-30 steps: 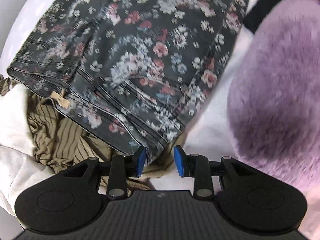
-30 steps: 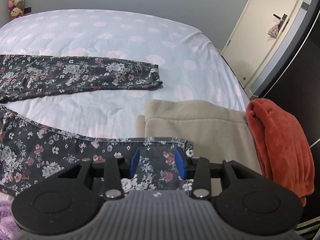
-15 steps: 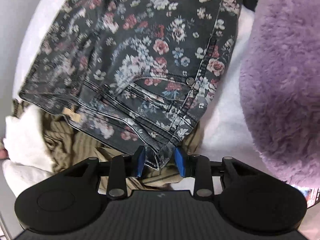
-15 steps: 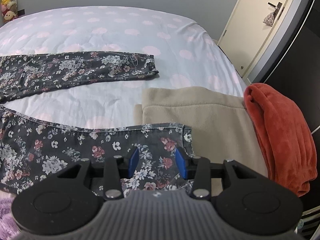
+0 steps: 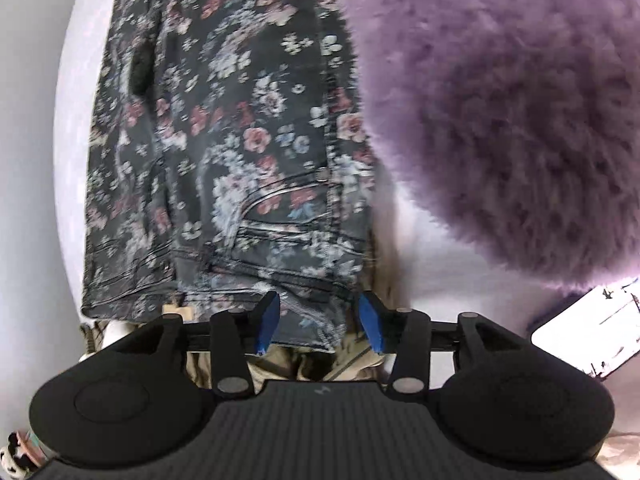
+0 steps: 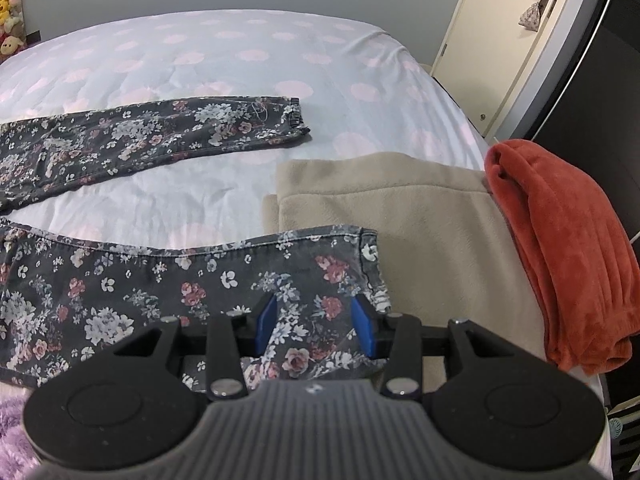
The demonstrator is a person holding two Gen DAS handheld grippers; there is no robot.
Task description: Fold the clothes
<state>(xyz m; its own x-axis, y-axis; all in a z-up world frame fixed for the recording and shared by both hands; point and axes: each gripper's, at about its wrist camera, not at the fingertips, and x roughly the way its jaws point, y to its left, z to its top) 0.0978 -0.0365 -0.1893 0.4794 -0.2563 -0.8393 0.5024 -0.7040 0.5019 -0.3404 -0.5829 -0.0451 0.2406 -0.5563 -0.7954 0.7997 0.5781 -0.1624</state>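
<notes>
Dark floral jeans (image 6: 120,292) lie spread on the bed, one leg (image 6: 160,132) stretched farther off. My right gripper (image 6: 315,325) stands open over the near leg's hem (image 6: 370,256), with the cloth lying between its blue pads (image 6: 266,326). In the left wrist view the jeans' waistband (image 5: 280,276) hangs over the bed's edge. My left gripper (image 5: 319,322) sits at its right corner. Its jaws are opening, and the corner is loose between them, with a gap at the right pad (image 5: 370,326).
A fluffy purple throw (image 5: 500,120) lies right of the waistband, an olive striped garment (image 5: 352,356) beneath it, a white card (image 5: 584,332) farther right. Beside the hem lie a folded beige blanket (image 6: 420,208) and a rust fleece (image 6: 560,248). Behind is the dotted sheet (image 6: 240,60) and a door (image 6: 500,40).
The left view has rolled, so the jeans now run straight up the picture. Its jaws have widened around the waistband corner. The right gripper has edged slightly closer over the hem.
</notes>
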